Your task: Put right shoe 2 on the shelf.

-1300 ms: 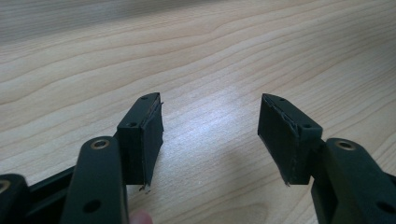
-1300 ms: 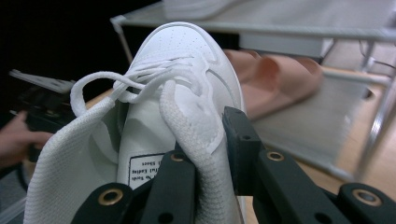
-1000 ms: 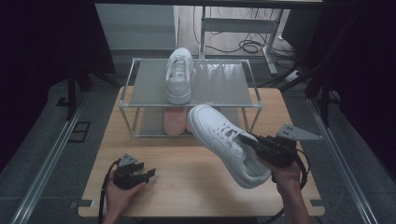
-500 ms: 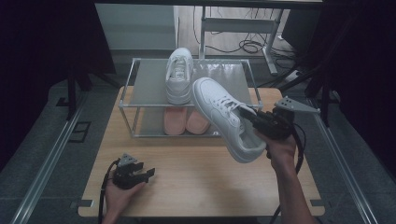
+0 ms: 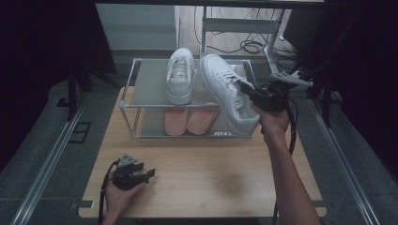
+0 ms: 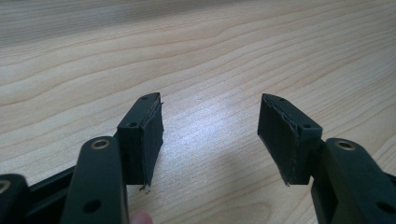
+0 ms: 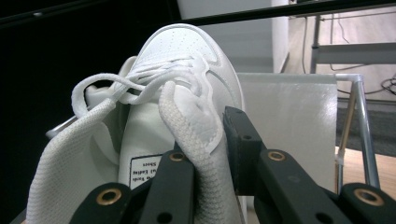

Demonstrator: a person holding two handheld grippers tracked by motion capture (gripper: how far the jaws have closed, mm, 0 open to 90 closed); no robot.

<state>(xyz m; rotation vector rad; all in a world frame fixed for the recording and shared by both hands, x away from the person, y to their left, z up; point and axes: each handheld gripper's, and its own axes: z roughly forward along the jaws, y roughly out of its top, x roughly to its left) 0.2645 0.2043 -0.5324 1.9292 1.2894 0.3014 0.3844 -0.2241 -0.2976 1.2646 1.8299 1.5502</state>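
Pale wooden table [image 5: 225, 168], dark room, right gripper [image 5: 263, 97] jaws grasping white sneaker [image 5: 225, 91], left gripper [image 5: 133, 172] jaws released

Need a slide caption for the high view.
Right gripper holds a white sneaker over the rack beside its mate; left gripper rests open.

Two white sneakers: one [image 5: 180, 75] resting on the top of a shelf rack, the other [image 5: 226, 91] held up beside it. Two pink insoles [image 5: 189, 120] lie side by side on the lower level. One shelf rack [image 5: 129, 98], one wooden table [image 5: 211, 173]. Two hand-held grippers, left [image 5: 141, 174] and right [image 5: 253, 96].
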